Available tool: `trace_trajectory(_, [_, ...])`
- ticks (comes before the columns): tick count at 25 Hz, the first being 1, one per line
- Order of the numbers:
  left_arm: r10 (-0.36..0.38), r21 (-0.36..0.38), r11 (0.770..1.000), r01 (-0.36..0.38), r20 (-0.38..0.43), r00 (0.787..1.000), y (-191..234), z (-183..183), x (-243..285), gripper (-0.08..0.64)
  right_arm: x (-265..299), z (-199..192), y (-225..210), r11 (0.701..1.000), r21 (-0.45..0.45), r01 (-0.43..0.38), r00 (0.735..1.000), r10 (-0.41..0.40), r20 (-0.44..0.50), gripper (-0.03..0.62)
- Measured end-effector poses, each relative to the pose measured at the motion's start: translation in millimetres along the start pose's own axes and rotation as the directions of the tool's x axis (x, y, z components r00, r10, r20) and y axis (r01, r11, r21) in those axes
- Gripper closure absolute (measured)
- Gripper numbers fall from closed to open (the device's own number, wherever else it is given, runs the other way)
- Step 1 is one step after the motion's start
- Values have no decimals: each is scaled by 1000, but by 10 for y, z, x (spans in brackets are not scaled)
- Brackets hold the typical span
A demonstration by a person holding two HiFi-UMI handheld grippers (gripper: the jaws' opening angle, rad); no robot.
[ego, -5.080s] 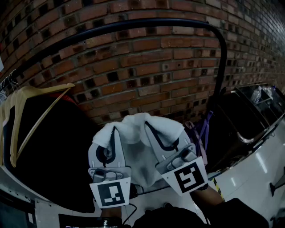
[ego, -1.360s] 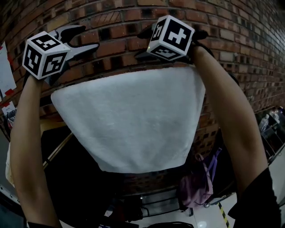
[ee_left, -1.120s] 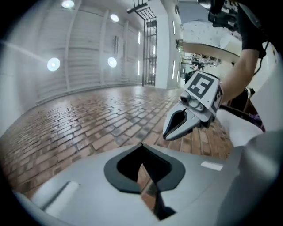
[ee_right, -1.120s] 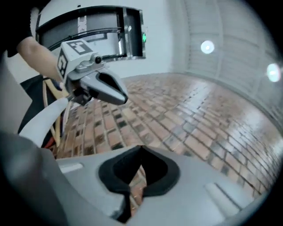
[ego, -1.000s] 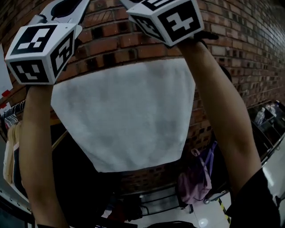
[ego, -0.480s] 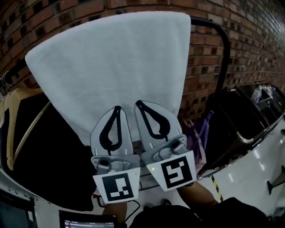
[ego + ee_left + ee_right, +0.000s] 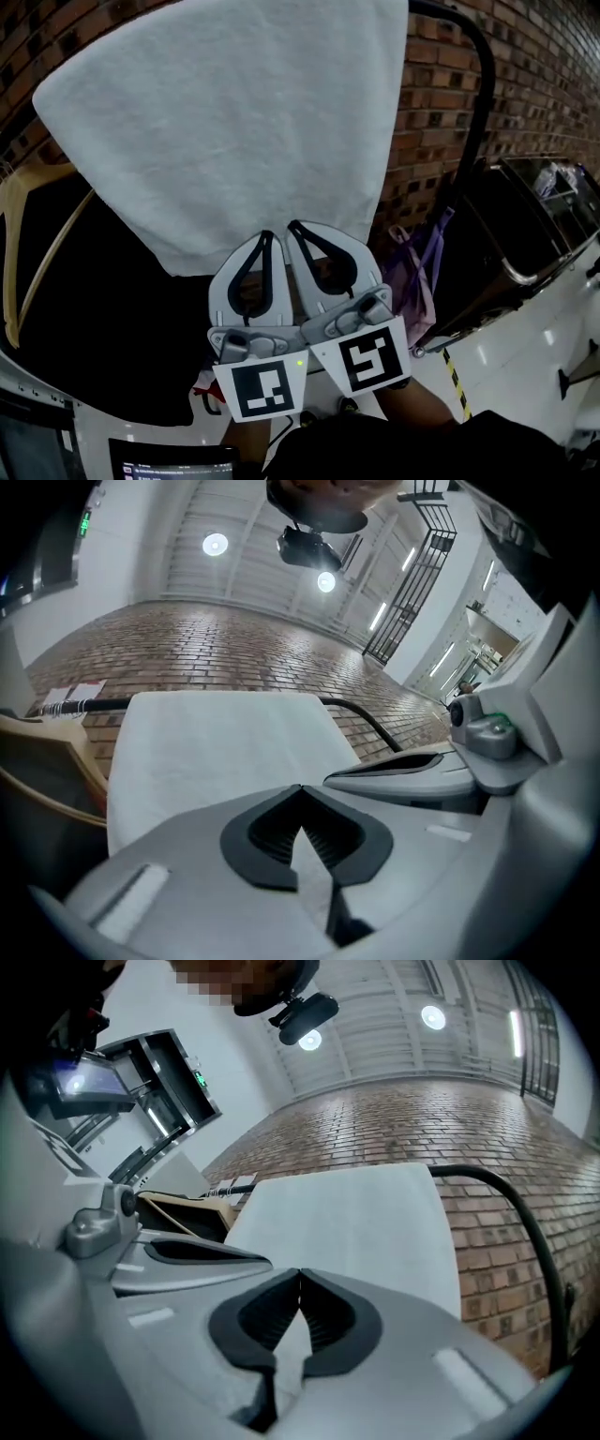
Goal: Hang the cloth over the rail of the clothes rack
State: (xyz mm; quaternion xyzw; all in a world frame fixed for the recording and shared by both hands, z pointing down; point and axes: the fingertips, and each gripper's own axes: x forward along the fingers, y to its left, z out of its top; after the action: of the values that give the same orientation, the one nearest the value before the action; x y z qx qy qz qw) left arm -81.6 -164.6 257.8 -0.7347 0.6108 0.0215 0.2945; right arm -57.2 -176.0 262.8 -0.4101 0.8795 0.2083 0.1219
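Both grippers have come down from overhead since a second ago and now sit low at the bottom edge of the hanging cloth.

White cloth [image 7: 234,122] lies draped over the black rail [image 7: 476,66] of the clothes rack, its near panel hanging flat in front of the brick wall [image 7: 441,141]. Left gripper [image 7: 265,236] and right gripper [image 7: 292,226] stand side by side just below it, tips up. They meet the cloth's lower edge near mid-width. Each gripper view shows the jaws closed tip to tip, with a sliver of white cloth pinched between the dark pads. From the tips the panel rises to the rail, which shows on both sides of the fold. Purple bag [image 7: 417,272] hangs to the right, apart from the cloth.
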Motion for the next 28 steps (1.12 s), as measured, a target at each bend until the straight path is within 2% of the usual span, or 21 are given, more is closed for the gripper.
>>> trace_trajectory(21, [15,-76,997,-18,-48,999,111,-157,-90,554,-24,-131,91,1000,28,9,999,-8,-46,588])
trace_trajectory(25, [20,-73,997,-23,-36,999,113,-132,-98,554,-4,-94,148,1000,-20,5,999,-6,-36,588])
trace_trajectory(28, [33,-53,998,-34,-24,999,152,-110,-122,554,-20,-110,92,996,-74,50,997,-54,-53,588])
